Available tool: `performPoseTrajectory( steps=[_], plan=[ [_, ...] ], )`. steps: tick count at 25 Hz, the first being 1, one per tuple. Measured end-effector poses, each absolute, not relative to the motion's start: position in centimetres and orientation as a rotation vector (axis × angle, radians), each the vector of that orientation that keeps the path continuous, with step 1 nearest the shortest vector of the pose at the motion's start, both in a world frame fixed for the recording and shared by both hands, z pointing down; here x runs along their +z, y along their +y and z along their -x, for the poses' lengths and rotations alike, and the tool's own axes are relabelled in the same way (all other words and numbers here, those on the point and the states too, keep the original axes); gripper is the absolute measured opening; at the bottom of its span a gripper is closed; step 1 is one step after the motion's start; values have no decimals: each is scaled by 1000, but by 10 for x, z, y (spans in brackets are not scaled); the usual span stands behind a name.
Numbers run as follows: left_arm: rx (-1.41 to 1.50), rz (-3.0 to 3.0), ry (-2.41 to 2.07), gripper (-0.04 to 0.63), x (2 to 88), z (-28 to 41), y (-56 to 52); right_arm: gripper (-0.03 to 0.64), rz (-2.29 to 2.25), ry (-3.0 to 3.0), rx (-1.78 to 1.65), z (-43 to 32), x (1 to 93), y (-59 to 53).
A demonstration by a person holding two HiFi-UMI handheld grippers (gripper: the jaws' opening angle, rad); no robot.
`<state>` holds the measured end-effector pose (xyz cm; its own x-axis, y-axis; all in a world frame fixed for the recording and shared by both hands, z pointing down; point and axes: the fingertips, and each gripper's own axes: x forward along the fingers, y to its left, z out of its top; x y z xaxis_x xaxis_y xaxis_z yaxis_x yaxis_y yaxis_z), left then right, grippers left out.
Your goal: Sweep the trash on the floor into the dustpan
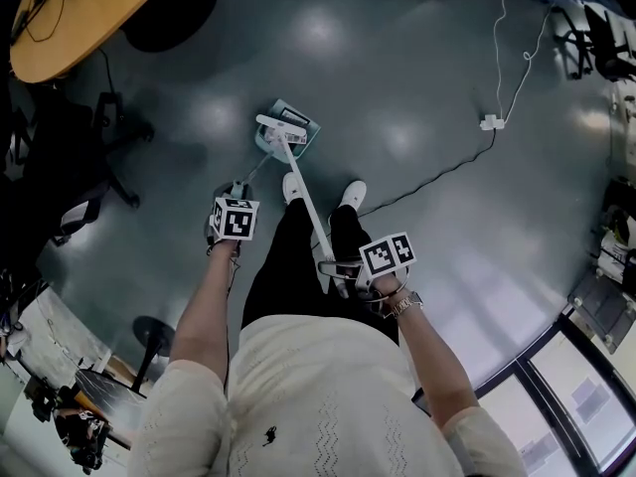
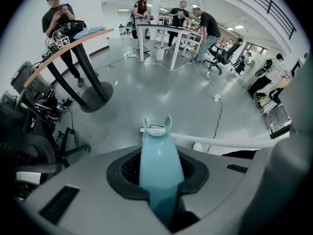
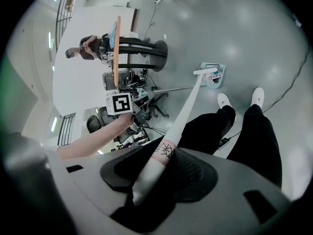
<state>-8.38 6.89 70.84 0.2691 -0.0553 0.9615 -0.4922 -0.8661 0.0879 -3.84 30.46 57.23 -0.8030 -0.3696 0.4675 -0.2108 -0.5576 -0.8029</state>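
Status: sweep judged to be near completion. My left gripper [image 2: 160, 180] is clamped on the teal dustpan handle [image 2: 159, 153], a smooth, matte plastic shaft that narrows toward the pan. My right gripper [image 3: 151, 180] is clamped on the broom pole [image 1: 306, 192], a slim white tube with a red band and a black mark where it enters the ribbed dark pads. Neither pair of fingers shows a gap beside its shaft. The dustpan [image 1: 303, 139], a shallow teal tray with raised side walls, sits on the floor [image 1: 417, 87] just ahead of my shoes [image 1: 353, 195], well away from the floor's edges and from the round table base at the upper left. The broom head [image 1: 281, 130], a narrow white bar, lies across the pan's mouth. A flat pale piece with dark print, taken to be the trash [image 1: 292, 117], appears to lie inside the pan; I cannot tell whether it is fully past the lip. No other loose debris can be made out on the glossy grey floor round the pan. Remaining, by my estimate: confirm the piece is seated, then lift the pan level. A white cable [image 1: 502, 58] runs across the floor to the right, well apart from the pan.
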Motion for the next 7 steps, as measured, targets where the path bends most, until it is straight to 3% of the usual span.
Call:
performPoseTrajectory(
  steps=[7],
  plan=[
    [1656, -2179, -476, 92, 710, 87, 61, 186, 949, 1432, -2524, 36, 573, 300]
  ],
)
